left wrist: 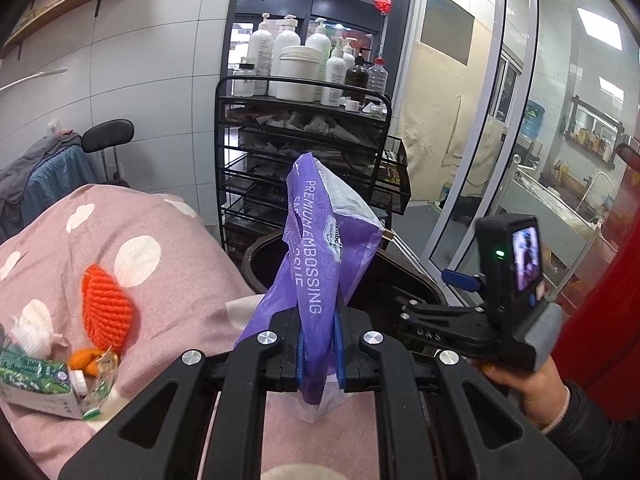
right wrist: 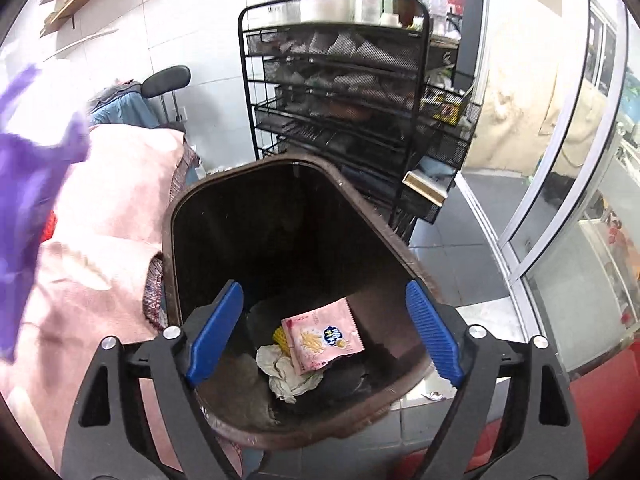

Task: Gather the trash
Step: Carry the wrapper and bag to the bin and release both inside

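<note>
Two grippers are in view. The left gripper (left wrist: 319, 354) is clamped tight on a purple tissue wrapper (left wrist: 320, 248); its blue pads pinch the lower part, and the crumpled upper part stands up above the fingers, white lettering showing and the torn top open. The wrapper sits just left of the bin (right wrist: 224, 196) and above the pink dotted blanket (left wrist: 160, 208). The right gripper (right wrist: 324, 332) is spread wide with nothing between its pads, poised over the bin's mouth. Inside the bin lie a pink snack packet (right wrist: 320, 340) and a crumpled white tissue (right wrist: 288, 376). The bin's brown rim touches the blanket on its left side; a black wire rack (right wrist: 332, 92) stands close behind it, and tiled floor lies open to its right.
</note>
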